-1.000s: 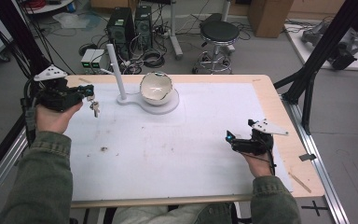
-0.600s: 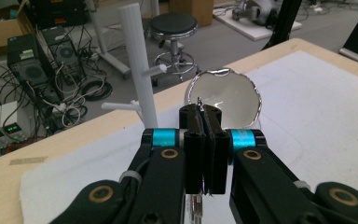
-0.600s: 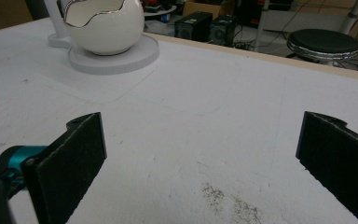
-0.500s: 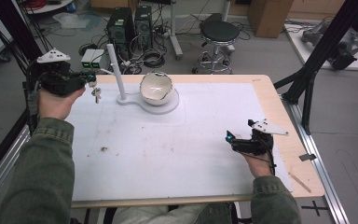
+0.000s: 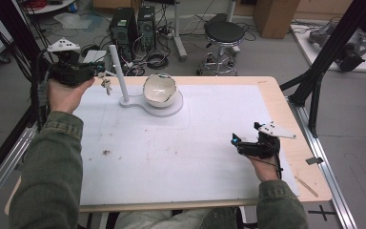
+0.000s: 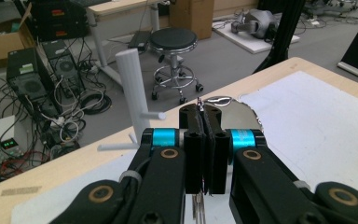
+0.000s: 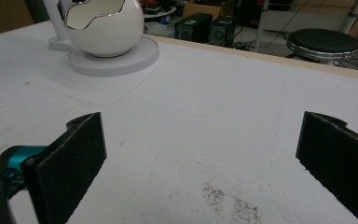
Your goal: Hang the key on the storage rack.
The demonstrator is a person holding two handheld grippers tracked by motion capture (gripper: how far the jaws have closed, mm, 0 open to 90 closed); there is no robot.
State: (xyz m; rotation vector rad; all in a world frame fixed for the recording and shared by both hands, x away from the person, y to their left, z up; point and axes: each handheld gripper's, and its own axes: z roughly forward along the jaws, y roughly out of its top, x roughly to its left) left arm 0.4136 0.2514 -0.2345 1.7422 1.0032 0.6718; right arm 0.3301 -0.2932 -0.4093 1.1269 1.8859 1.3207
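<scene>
Nearest me, well to the near right of the white plastic upright post with side pegs [image 5: 118, 71], my right gripper [image 5: 236, 140] rests low on the white table mat [image 5: 171, 157]. Its jaws stand wide apart with nothing between them.

Farther out, just right of the post and on the same white base, sits a white egg-shaped ceramic bowl with a jagged silver rim [image 5: 159, 89]. It looks brittle, so I want to keep clear of it.

Just left of the post, raised above the table edge, my left gripper [image 5: 97, 72] has its jaws pressed together on a small dangling bunch of thin metal pieces, probably keys [image 5: 106, 85]. In the left gripper view only slivers of metal show above and below the pads, so I cannot tell how deep the hold is.

I judge the bunch light, rigid and slick, and apt to swing or slide. I would hold it near its top, leaving any loop free for a peg.

Beyond the post, a black round stool [image 5: 225, 32] stands on the floor.
</scene>
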